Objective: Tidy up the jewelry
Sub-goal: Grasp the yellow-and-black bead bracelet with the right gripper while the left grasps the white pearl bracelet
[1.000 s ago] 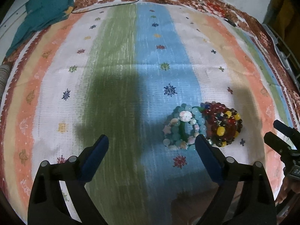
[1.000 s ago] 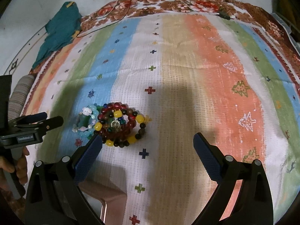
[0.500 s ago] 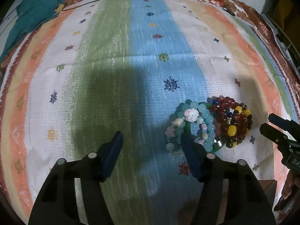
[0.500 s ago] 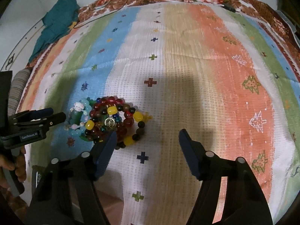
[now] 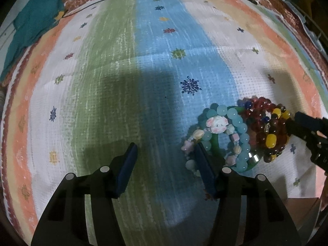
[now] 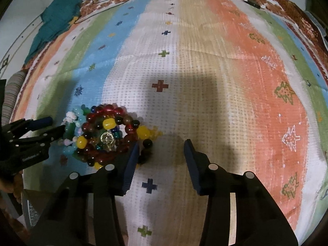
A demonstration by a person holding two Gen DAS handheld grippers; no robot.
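Note:
A pile of bead bracelets lies on the striped cloth point(image 5: 155, 86). Its pale blue bracelet with a pink animal charm point(image 5: 217, 124) rests on a green bangle point(image 5: 215, 141), with red, yellow and dark bead bracelets point(image 6: 106, 131) beside them. My left gripper point(image 5: 165, 160) hangs low over bare cloth, jaws partly narrowed with nothing between them. Its right finger point(image 5: 203, 164) overlaps the pale blue bracelet's left edge. My right gripper point(image 6: 162, 153) is closing over bare cloth. Its left finger point(image 6: 132, 162) is beside the dark beads point(image 6: 146, 143). Each gripper shows in the other's view point(image 6: 57, 124) point(image 5: 292, 121).
A teal cloth point(image 5: 30, 24) lies crumpled at the far left corner, beside a thin cable point(image 6: 114, 2). A brown box corner point(image 5: 303, 211) shows at the near right. A striped roll point(image 6: 12, 90) lies off the cloth's left edge. A hand point(image 6: 8, 186) holds the left gripper.
Both grippers have sunk closer to the cloth and their jaws have narrowed. The bracelet pile now sits larger and nearer the fingertips, unmoved.

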